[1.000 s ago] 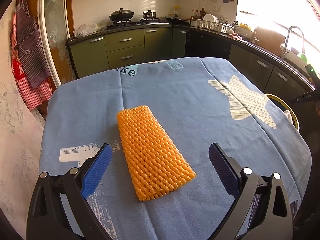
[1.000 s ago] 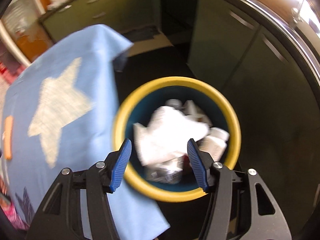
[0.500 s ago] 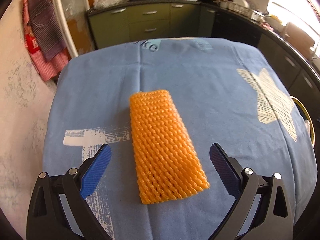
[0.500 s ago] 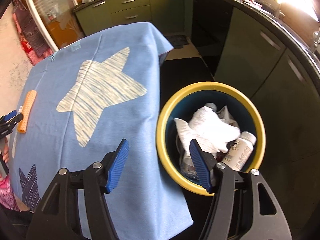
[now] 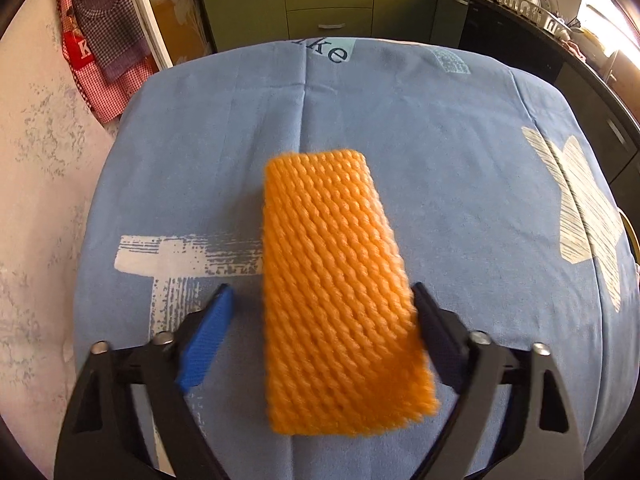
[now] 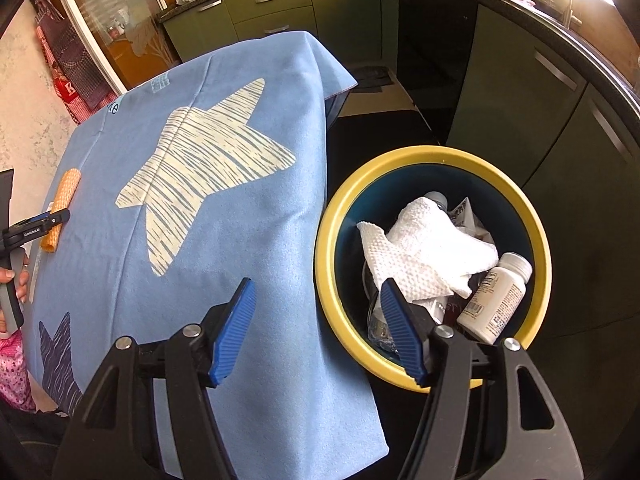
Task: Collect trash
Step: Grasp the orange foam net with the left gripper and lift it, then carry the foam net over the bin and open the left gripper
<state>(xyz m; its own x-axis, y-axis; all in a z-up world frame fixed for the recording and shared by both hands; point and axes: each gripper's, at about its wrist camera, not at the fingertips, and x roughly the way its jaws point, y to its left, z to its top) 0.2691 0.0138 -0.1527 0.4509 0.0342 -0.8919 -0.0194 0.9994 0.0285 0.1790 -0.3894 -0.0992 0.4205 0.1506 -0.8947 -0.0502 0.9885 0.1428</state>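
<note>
An orange foam fruit net (image 5: 336,292) lies flat on the blue tablecloth (image 5: 440,152). My left gripper (image 5: 320,320) is open, its blue fingers on either side of the net's near half, the right one close to its edge. The net also shows small in the right wrist view (image 6: 62,204), with the left gripper (image 6: 38,226) at it. My right gripper (image 6: 320,312) is open and empty, held above the table's right edge beside the yellow-rimmed bin (image 6: 326,240). The bin holds a white paper towel (image 6: 428,252) and a white pill bottle (image 6: 496,296).
The table stands against a pale wall (image 5: 36,184) on the left, with aprons (image 5: 104,32) hanging there. Green kitchen cabinets (image 6: 532,92) curve round behind and to the right. The bin stands on a dark floor (image 6: 380,132) beside the table.
My left gripper has moved forward so the net now lies between its fingers, and the fingers have narrowed. My right gripper has drifted left, away from above the bin.
</note>
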